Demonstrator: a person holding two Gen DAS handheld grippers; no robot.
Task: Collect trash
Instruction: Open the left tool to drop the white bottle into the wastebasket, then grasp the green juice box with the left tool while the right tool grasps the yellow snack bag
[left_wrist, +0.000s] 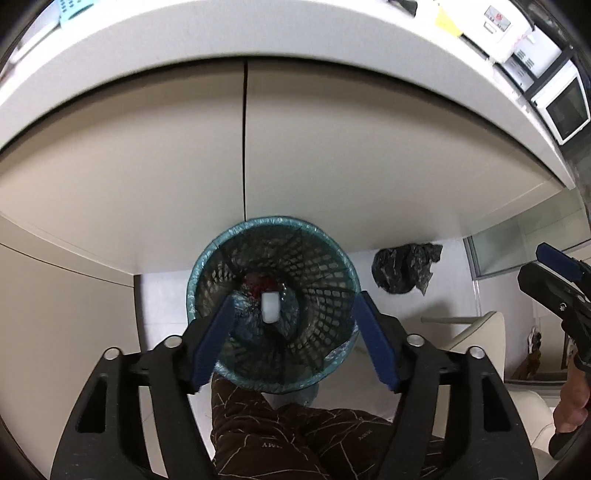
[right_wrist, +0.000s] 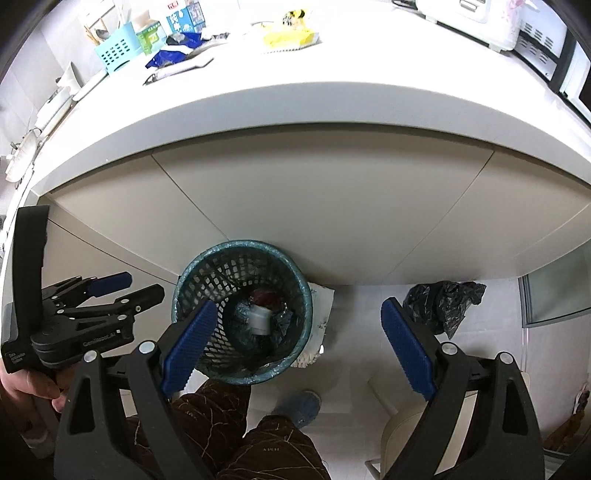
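Left wrist view: left gripper (left_wrist: 291, 332) fingers spread, empty, above the mesh bin (left_wrist: 273, 302); a white cup (left_wrist: 269, 307) lies inside, red item beneath indistinct. Right wrist view: right gripper (right_wrist: 299, 347) fingers spread, empty; tabletop (right_wrist: 258, 107) clutter visible only here.

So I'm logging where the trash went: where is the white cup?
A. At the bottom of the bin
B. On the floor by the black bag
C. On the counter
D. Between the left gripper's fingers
A: the cup lies at the bottom of the bin, below the open left gripper.
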